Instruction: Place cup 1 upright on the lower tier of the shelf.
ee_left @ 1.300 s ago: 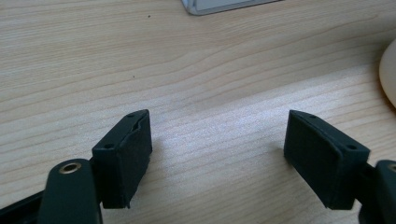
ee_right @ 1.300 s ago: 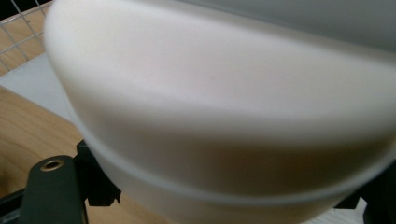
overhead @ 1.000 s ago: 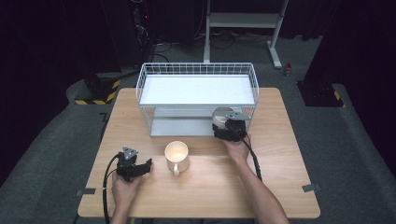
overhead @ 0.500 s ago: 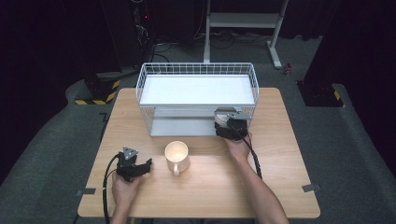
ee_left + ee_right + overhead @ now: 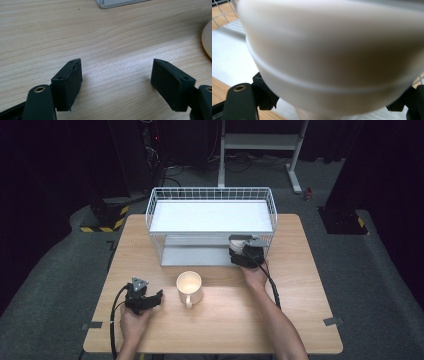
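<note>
Nearest me, my left gripper [image 5: 150,299] rests low on the wooden table [image 5: 225,330], jaws spread wide with nothing between them, bare wood showing through the gap. Just to its right stands the cream mug [image 5: 189,287], upright, handle toward the near edge, touching neither gripper. Farther out, my right gripper [image 5: 244,256] sits at the front of the white wire rack [image 5: 212,195], at its lower shelf [image 5: 192,256]. In the right gripper view a pale bowl [image 5: 332,55] sits between the jaws, which hug its sides, so I have it gripped, over the white shelf
</note>
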Motion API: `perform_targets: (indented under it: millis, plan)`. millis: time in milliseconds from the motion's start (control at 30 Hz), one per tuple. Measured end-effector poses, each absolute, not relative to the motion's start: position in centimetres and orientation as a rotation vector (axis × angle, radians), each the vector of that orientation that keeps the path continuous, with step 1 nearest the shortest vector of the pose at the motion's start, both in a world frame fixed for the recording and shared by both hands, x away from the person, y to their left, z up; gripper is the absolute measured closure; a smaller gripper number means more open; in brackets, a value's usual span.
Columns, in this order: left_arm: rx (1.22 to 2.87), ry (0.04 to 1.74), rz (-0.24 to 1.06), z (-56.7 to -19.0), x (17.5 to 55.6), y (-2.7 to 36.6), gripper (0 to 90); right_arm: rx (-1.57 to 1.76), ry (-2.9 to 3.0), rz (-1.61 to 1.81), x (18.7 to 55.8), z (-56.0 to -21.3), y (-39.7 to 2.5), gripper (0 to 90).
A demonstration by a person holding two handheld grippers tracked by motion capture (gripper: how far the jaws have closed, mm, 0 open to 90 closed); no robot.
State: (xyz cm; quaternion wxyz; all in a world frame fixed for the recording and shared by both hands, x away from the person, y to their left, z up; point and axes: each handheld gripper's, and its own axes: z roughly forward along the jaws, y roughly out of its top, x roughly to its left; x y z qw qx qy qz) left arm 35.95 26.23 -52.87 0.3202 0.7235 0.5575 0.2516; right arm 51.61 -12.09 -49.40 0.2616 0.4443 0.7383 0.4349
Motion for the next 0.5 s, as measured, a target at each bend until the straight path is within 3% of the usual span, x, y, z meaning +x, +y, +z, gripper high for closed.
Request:
perform_targets:
  millis: [500]
  plan:
    - [1.901, 1.465, 0.661, -52.9, 36.0, 26.2, 25.5, 1.173, 1.973, 1.209, 53.3, -49.8, -11.7, 18.9]
